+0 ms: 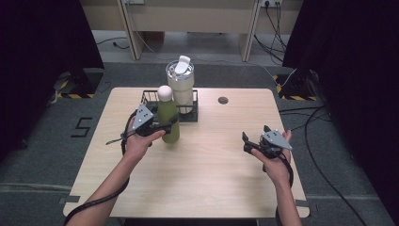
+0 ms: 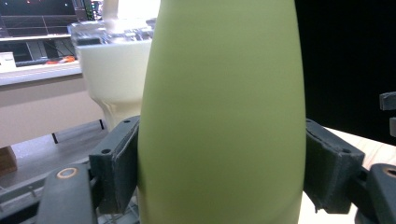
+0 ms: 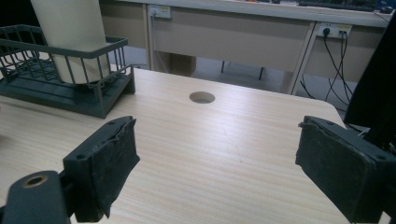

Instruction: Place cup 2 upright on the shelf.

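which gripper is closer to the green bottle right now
Left. The left gripper is shut on the green bottle, its pads pressed against both sides. The right gripper sits open over bare table, well off to the bottle's right.

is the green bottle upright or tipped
Upright: the green bottle stands vertical, cap on top, clamped at its body by the left gripper, in front of the rack.

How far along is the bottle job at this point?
Done: the cream tumbler already stands in the black wire rack. In hand: the left gripper is shut on the green bottle, jaws pressing both sides, right by the rack's front edge; whether it rests on the table is unclear. Left: probably setting the bottle in the rack. The right gripper is open above the table.
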Available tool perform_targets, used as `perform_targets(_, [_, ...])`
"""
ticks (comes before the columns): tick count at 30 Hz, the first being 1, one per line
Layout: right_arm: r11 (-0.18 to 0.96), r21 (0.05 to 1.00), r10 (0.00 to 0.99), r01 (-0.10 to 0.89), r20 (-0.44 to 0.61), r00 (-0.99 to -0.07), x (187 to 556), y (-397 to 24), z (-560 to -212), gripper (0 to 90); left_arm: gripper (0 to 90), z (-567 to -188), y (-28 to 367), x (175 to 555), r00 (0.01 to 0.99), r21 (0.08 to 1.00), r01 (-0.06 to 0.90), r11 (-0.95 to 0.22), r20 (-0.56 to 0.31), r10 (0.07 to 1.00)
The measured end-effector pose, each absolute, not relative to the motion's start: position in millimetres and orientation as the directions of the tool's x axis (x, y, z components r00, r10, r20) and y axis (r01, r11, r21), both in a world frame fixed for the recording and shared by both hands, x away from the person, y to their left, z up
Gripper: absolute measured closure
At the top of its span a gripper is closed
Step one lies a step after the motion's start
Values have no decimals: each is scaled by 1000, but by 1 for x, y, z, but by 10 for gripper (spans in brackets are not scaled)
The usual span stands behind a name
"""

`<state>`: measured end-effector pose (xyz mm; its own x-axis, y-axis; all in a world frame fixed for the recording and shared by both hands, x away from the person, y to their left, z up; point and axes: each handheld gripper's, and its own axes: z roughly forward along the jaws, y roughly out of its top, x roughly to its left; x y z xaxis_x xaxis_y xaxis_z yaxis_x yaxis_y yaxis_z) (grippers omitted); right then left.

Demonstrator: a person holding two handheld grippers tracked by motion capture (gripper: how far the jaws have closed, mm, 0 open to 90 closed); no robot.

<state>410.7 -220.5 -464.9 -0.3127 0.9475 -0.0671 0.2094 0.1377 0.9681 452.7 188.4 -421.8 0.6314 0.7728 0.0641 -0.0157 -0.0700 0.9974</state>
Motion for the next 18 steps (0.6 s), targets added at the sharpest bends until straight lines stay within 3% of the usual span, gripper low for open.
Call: perform_targets(18, [139,967,948,211,-68,-311,411,-221,-465,126,232,-408,207,463,579,997,-32,-69,75,812])
